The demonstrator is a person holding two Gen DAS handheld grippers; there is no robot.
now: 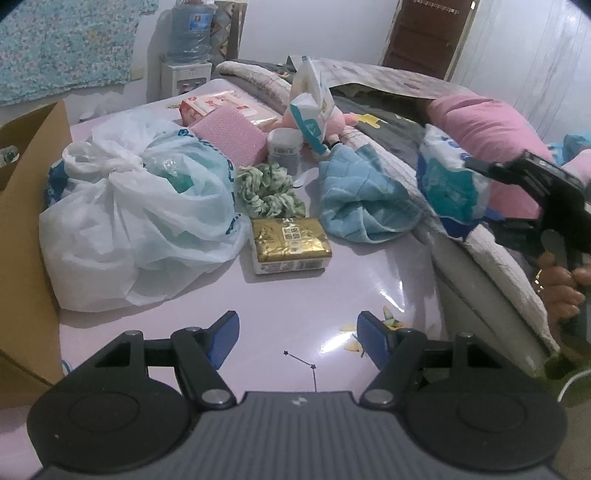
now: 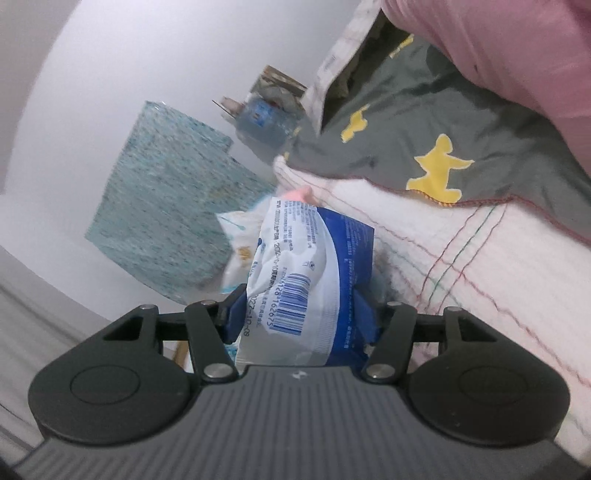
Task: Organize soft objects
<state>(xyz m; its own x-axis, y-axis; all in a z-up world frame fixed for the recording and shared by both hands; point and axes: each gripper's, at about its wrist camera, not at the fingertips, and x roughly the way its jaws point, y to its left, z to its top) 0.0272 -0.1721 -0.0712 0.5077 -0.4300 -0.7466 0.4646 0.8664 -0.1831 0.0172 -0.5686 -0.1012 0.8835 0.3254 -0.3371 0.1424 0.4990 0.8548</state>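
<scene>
Covering a pale lilac tabletop [image 1: 332, 295], soft clutter, left tool [image 1: 297, 341] apart, right tool [image 2: 299, 317] clamped on wipes pack [image 2: 306, 266].

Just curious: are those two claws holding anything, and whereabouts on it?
The right gripper pinches a blue-and-white packet by its barcode end. The left gripper holds nothing.

Room things sitting around the lilac tabletop [image 1: 295, 306]

A water dispenser bottle [image 1: 192, 29] is standing against the wall, a floral cloth [image 1: 66, 48] is hanging beside it, and a cardboard box [image 1: 26, 206] is standing at the table's left edge.
</scene>
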